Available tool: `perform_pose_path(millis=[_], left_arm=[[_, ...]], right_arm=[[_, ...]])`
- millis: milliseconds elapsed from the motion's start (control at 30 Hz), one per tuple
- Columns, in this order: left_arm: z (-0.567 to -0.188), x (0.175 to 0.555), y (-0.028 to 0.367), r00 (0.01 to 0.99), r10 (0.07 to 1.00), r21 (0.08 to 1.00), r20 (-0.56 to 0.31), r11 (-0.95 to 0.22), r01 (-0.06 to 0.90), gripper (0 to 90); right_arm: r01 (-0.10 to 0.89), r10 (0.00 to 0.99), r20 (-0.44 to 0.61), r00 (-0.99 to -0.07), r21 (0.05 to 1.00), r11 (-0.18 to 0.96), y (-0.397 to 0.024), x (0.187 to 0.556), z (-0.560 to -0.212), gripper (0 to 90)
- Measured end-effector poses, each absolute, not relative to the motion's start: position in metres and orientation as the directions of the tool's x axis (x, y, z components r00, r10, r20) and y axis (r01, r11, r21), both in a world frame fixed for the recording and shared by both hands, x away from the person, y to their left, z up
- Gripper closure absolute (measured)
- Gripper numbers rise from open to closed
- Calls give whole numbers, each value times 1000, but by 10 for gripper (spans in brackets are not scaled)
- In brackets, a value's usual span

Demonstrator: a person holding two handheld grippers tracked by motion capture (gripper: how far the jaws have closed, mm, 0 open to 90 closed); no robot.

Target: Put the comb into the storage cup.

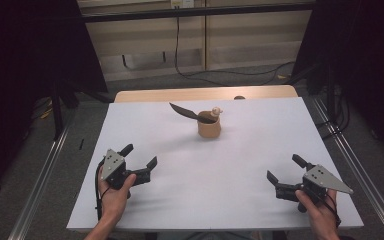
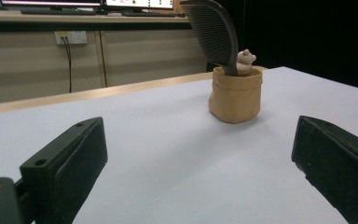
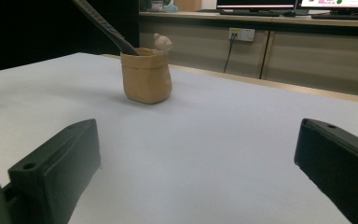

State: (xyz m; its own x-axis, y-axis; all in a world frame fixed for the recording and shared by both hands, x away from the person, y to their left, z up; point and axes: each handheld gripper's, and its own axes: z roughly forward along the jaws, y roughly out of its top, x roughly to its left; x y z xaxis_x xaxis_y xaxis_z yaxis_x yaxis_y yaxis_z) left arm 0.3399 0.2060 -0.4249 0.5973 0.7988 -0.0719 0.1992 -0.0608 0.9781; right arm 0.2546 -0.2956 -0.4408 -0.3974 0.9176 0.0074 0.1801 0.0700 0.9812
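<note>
Left gripper (image 1: pixel 140 156): jaws apart, empty
Right gripper (image 1: pixel 284 169): jaws apart, empty
Tan pot (image 1: pixel 209 128): holds dark comb (image 1: pixel 184 111), well ahead, between both grippers

The white tabletop (image 1: pixel 240 165) lies bare between the left gripper (image 1: pixel 140 156) and the right gripper (image 1: pixel 284 169), both with jaws spread wide and resting near its close edge. The one obstacle is the tan pot (image 1: pixel 209 128), standing toward the far middle, well apart from both. A dark comb (image 1: pixel 190 114) leans out of it, overhanging the surface on the pot's left, beside a small figure (image 1: pixel 216 111) at the rim.
</note>
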Motion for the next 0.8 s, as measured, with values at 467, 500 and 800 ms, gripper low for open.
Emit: perform_pose_path(millis=[467,500,800], left_arm=[[-427,316,217,599,801,979,-19,-107,175,34],[-427,314,217,599,801,979,-23,-103,175,34],[-427,304,218,577,816,979,-17,-102,174,34]], right_arm=[[174,918,4,-396,982,71,-295,253,-441,0],[176,919,3,-395,982,72,-295,253,-440,0],[173,922,3,-386,982,69,-295,251,-440,0]])
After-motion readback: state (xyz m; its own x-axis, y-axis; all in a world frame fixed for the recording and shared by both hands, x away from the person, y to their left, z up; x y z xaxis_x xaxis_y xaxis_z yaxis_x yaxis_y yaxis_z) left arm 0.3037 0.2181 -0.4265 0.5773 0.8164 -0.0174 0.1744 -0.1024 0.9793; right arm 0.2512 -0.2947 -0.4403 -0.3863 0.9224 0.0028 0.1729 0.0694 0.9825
